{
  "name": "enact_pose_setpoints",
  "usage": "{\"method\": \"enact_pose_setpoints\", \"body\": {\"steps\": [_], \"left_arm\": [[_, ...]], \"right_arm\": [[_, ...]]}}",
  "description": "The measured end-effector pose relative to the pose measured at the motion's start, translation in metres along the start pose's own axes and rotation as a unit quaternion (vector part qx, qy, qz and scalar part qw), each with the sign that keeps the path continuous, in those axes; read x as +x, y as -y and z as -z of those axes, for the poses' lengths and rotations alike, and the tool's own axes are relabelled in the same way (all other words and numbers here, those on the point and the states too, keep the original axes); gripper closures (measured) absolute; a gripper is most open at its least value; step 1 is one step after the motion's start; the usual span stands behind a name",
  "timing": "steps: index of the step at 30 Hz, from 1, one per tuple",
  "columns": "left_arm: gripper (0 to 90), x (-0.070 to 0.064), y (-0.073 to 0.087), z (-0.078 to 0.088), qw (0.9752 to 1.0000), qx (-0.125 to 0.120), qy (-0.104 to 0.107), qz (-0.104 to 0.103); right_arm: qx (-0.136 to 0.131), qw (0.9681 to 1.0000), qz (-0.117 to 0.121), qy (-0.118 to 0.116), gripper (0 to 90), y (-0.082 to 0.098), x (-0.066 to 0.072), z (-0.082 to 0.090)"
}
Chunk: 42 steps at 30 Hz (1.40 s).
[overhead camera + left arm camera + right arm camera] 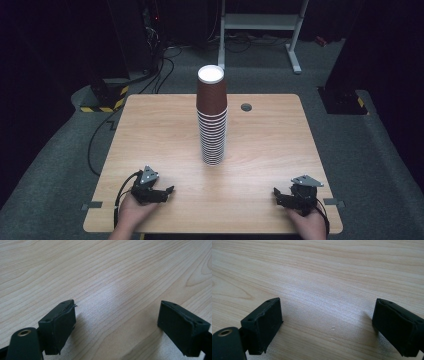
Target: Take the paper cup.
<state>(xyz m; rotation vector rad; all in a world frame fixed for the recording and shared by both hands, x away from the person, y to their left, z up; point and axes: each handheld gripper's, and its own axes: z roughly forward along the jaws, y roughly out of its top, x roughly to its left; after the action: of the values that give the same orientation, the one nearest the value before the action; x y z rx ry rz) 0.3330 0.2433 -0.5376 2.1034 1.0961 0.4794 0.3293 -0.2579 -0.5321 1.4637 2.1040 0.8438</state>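
Both tools, left tool (169, 190) and right tool (276, 192), rest wide open and empty on the surface (160, 130). Tall cup stack (212, 117) stands upright at twelve o'clock, midway between them.

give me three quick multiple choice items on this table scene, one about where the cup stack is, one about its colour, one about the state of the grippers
1. Where does the stack of cups stand on the table?
A. around the middle, towards the far edge
B. at the near left corner
C. between the jaws of the right gripper

2. What colour is the outside of the top cup?
A. blue
B. dark brown-red
C. yellow

3. How are the left gripper and the right gripper?
A. both shut on a cup
B. one holds the stack
C. both open, nothing between the jaws

Key: 1 A, the high view shows the stack centred, well ahead of both hands. 2 B, its side is brown-red with a white inside. 3 C, each gripper view shows bare wood between spread jaws.
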Motion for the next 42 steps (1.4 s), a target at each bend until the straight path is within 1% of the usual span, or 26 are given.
{"method": "enact_pose_setpoints", "body": {"steps": [3,5,6,7,9,12,13,15,17,20,21,23,24,25,26,28,30,31,33,34,35,37,39,40,41,42], "left_arm": [[17.1,0.000,-0.001,0.000,1.0000,0.000,0.002,-0.001],[18.5,0.000,-0.003,0.001,1.0000,0.002,-0.003,-0.001],[18.4,0.000,-0.005,0.002,1.0000,0.000,-0.007,-0.002],[17.6,0.000,-0.006,0.003,1.0000,-0.003,-0.004,0.003],[16.3,-0.001,-0.009,0.006,0.9998,-0.015,0.004,0.013],[14.8,-0.002,-0.014,0.011,0.9995,-0.026,0.009,0.017],[13.3,-0.003,-0.018,0.014,0.9987,-0.036,0.019,0.031],[11.2,-0.005,-0.019,0.016,0.9984,-0.040,0.023,0.034],[10.4,-0.008,-0.023,0.018,0.9982,-0.047,0.022,0.030],[5.3,-0.013,-0.031,0.022,0.9972,-0.061,0.025,0.035],[3.3,-0.015,-0.032,0.022,0.9970,-0.065,0.021,0.036],[0.1,-0.019,-0.038,0.025,0.9968,-0.071,0.018,0.034],[0.1,-0.021,-0.042,0.027,0.9972,-0.069,0.014,0.024],[0.1,-0.022,-0.045,0.028,0.9974,-0.069,0.010,0.019],[0.1,-0.023,-0.050,0.029,0.9974,-0.069,0.011,0.020],[0.1,-0.023,-0.056,0.030,0.9972,-0.066,0.020,0.029],[0.4,-0.025,-0.064,0.031,0.9970,-0.069,0.024,0.026],[0.4,-0.025,-0.064,0.031,0.9970,-0.069,0.024,0.026],[0.4,-0.028,-0.069,0.031,0.9960,-0.083,0.030,0.015],[0.5,-0.030,-0.072,0.033,0.9959,-0.084,0.033,0.006],[0.5,-0.030,-0.072,0.033,0.9959,-0.084,0.033,0.006],[0.6,-0.033,-0.074,0.033,0.9949,-0.092,0.039,0.009],[0.8,-0.034,-0.077,0.034,0.9922,-0.113,0.051,0.016],[0.9,-0.036,-0.080,0.035,0.9915,-0.117,0.057,0.011],[0.9,-0.036,-0.080,0.035,0.9915,-0.117,0.057,0.011],[0.9,-0.037,-0.083,0.036,0.9910,-0.121,0.057,0.004]], "right_arm": [[0.000,1.0000,0.001,-0.001,8.8,0.000,0.000,0.000],[0.000,1.0000,0.001,-0.002,8.9,0.000,0.000,0.000],[0.001,1.0000,0.002,-0.002,8.9,0.000,0.000,0.000],[0.000,1.0000,0.001,-0.002,8.9,0.000,0.000,0.000],[0.001,1.0000,0.004,-0.003,8.8,0.000,0.001,0.000],[0.002,0.9999,0.008,-0.008,8.8,-0.001,0.001,0.000],[0.002,0.9999,0.007,-0.009,8.9,-0.001,0.001,0.000],[0.002,0.9999,0.007,-0.009,8.8,-0.001,0.001,0.000],[0.002,0.9999,0.008,-0.009,8.9,-0.001,0.001,0.000],[0.002,0.9999,0.008,-0.010,8.8,-0.001,0.001,0.000],[0.002,0.9999,0.008,-0.009,8.8,-0.001,0.001,0.000],[0.002,0.9999,0.007,-0.009,8.8,-0.001,0.001,0.000],[0.002,0.9999,0.008,-0.008,8.8,-0.001,0.001,0.000],[0.002,0.9999,0.008,-0.009,8.8,-0.001,0.001,0.000],[0.003,0.9999,0.008,-0.009,8.7,-0.001,0.001,0.000],[0.003,0.9999,0.008,-0.009,8.0,-0.001,0.001,-0.001],[0.002,0.9999,0.007,-0.008,8.0,-0.002,0.001,-0.002],[0.002,0.9999,0.007,-0.008,8.0,-0.002,0.001,-0.002],[0.002,0.9999,0.008,-0.008,7.9,-0.002,0.001,-0.002],[0.002,0.9999,0.007,-0.007,7.9,-0.002,0.001,-0.002],[0.002,0.9999,0.007,-0.007,7.9,-0.002,0.001,-0.002],[0.003,0.9999,0.010,-0.010,7.9,-0.002,0.000,-0.002],[0.003,0.9999,0.009,-0.011,8.0,-0.002,0.000,-0.002],[0.003,0.9999,0.012,-0.010,7.8,-0.002,0.000,-0.002],[0.003,0.9999,0.012,-0.010,7.8,-0.002,0.000,-0.002],[0.003,0.9999,0.011,-0.011,7.9,-0.002,0.000,-0.002]]}}
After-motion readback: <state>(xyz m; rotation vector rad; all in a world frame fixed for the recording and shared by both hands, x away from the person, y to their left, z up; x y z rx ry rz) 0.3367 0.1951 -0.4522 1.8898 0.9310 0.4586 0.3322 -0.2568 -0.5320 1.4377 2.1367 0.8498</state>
